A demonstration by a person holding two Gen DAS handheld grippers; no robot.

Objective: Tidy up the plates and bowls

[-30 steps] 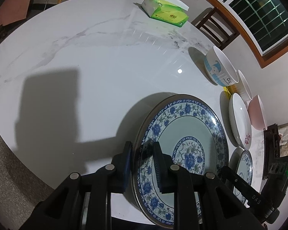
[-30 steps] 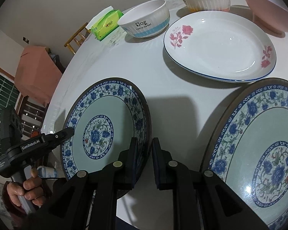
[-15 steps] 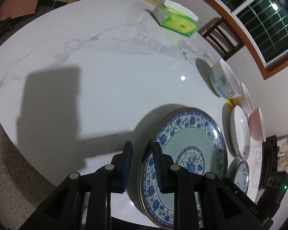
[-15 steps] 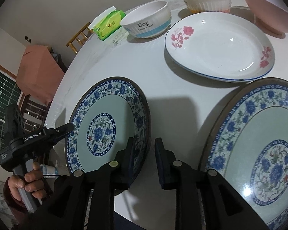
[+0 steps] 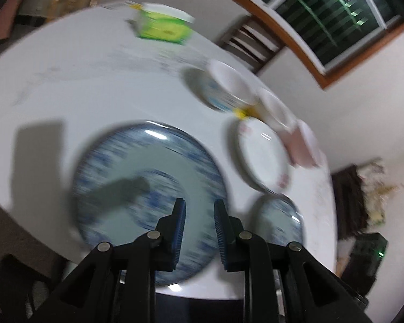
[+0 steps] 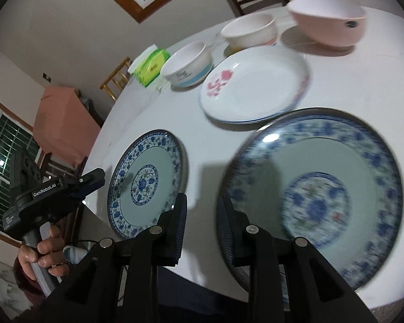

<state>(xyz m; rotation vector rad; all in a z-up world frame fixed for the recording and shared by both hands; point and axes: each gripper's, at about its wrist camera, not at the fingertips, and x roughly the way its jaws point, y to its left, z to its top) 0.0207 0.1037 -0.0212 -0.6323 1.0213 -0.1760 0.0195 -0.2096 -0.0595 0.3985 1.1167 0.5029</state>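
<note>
The left tool [image 5: 197, 212] stands with its two blue-padded fingers parted and nothing between them, poised over the near rim of a large round blue-and-white floral plate [image 5: 148, 185] that lies flat on the white marble surface [image 5: 80, 88]. This view is smeared by motion, so fine detail is lost. To the right of that plate lies a second blue-and-white floral plate [image 5: 278, 222], and beyond it a white plate with pink flowers [image 5: 261, 156].

In the right wrist view, the right tool [image 6: 202, 207] is likewise spread apart and holds nothing; its tips hang over the bare strip of surface [image 6: 350, 80] between the two blue-patterned plates. The plate at its left [image 6: 146, 181] lies flat near the surface's edge; the one at its right [image 6: 317, 188] lies flat and overhangs toward the camera. Behind them sits the pink-flowered plate [image 6: 256, 86], and behind that a row of three bowls: a white bowl with a pale blue band [image 6: 187, 66], a plain white bowl [image 6: 249, 32] and a pink bowl [image 6: 327, 25]. A green tissue pack [image 6: 150, 67] lies just beside the blue-banded bowl. The person's left hand [image 6: 44, 253] grips the left tool's handle off the surface's edge.
</note>
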